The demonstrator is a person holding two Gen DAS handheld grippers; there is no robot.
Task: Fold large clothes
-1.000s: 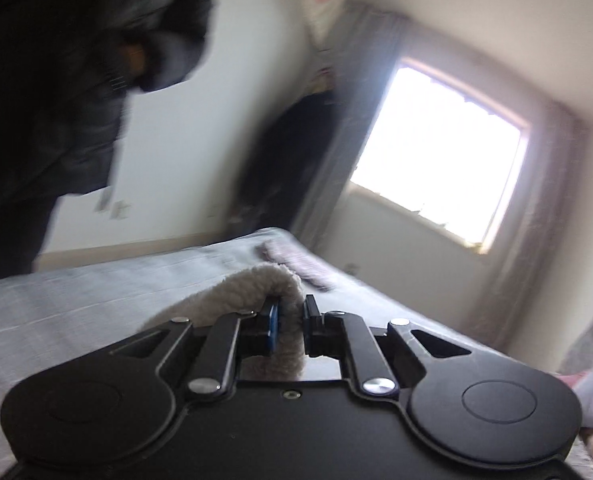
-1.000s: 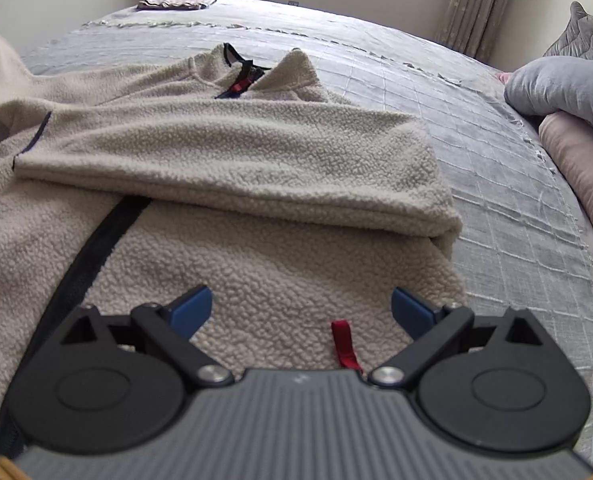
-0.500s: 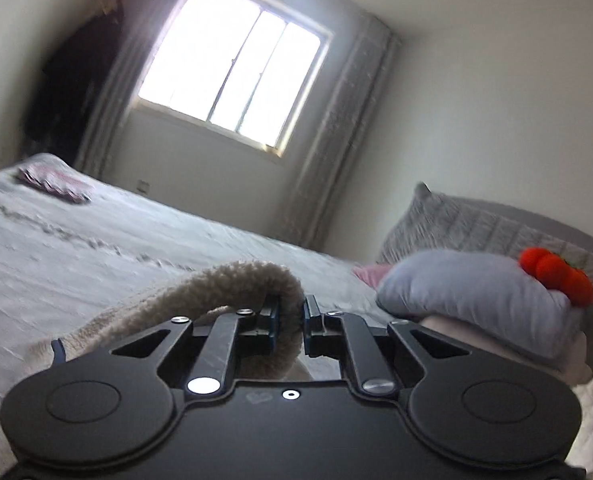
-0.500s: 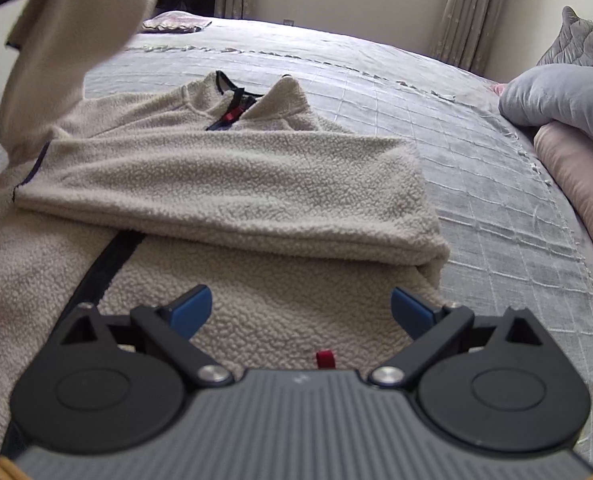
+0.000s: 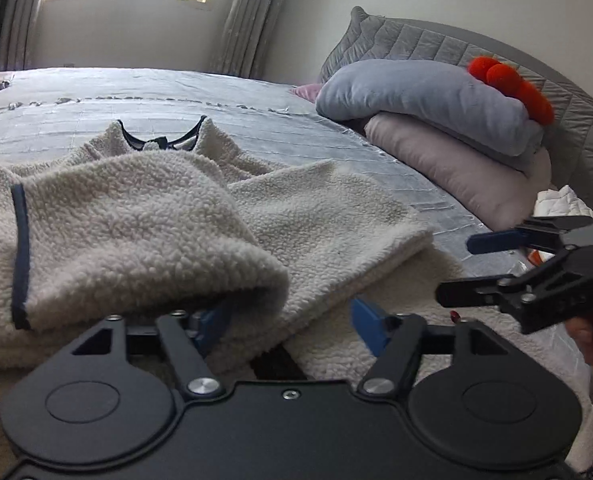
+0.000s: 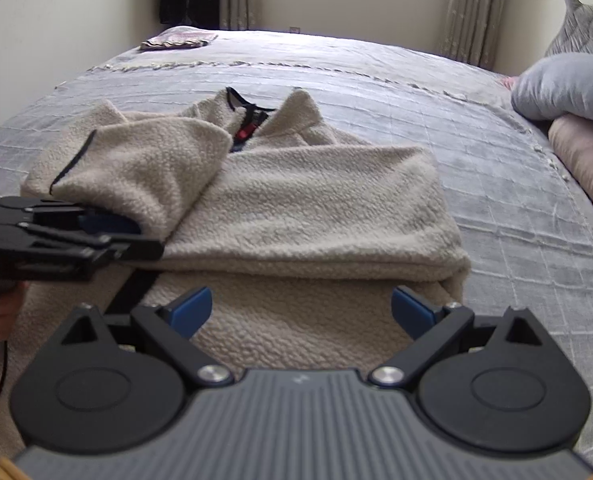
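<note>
A cream fleece jacket [image 6: 316, 208] lies on the grey bed, collar away from me, both sleeves folded across its chest. It also shows in the left wrist view [image 5: 328, 224]. My left gripper [image 5: 292, 322] is open, low over the jacket; the left sleeve's cuff [image 5: 144, 240] drapes over its left blue pad, released. That gripper shows side-on in the right wrist view [image 6: 96, 232], at the cuff [image 6: 144, 168]. My right gripper [image 6: 302, 312] is open and empty above the jacket's lower body; it shows in the left wrist view [image 5: 508, 264].
Grey bedspread [image 6: 516, 184] around the jacket. Stacked grey and pink pillows [image 5: 456, 128] with a red plush against the headboard on the right. A folded pink cloth [image 6: 176, 40] lies at the bed's far corner. Window and curtains behind.
My left gripper swung the sleeve across the jacket, lowered it onto the chest and opened, letting go of the cuff. The right gripper stayed open and drew back a little.
</note>
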